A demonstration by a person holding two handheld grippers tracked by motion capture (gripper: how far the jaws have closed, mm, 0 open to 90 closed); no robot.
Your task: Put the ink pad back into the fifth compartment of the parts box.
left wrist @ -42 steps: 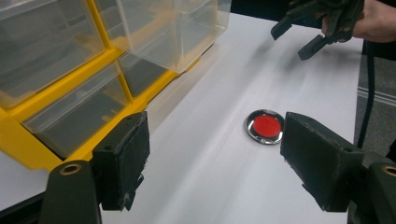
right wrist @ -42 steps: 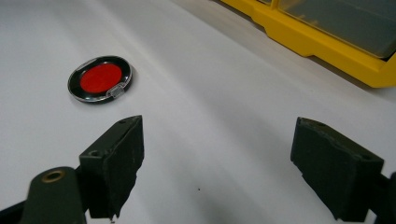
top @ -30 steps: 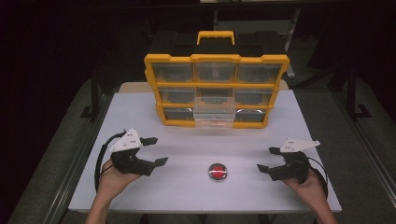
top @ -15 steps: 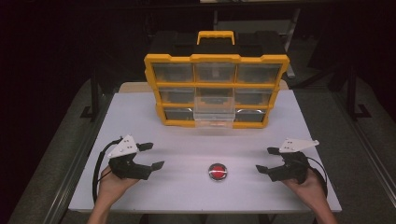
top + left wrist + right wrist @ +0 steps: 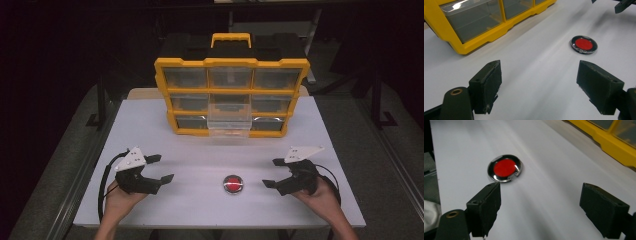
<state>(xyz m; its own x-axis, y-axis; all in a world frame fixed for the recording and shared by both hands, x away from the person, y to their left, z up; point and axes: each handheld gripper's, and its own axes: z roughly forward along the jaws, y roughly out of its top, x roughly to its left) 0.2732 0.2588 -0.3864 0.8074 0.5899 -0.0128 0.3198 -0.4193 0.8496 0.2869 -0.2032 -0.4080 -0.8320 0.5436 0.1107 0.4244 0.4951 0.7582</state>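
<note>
left gripper [image 5: 162, 168]: jaws gaping wide, just been opening, gripping nothing
right gripper [image 5: 270, 173]: jaws standing wide, holding nothing
red disc [image 5: 233, 183]: lying between both grippers, near side of white table [image 5: 200, 150]

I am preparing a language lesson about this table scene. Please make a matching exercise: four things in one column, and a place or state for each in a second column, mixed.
Things:
1. red disc
2. yellow organiser
3. left gripper
4. clear drawer

Places or states:
a. pulled partly out of the middle column
b. stands at the far side of the table
c. jaws open, nothing between them
d. lies flat between the two grippers

Pairs: 1-d, 2-b, 3-c, 4-a
</note>
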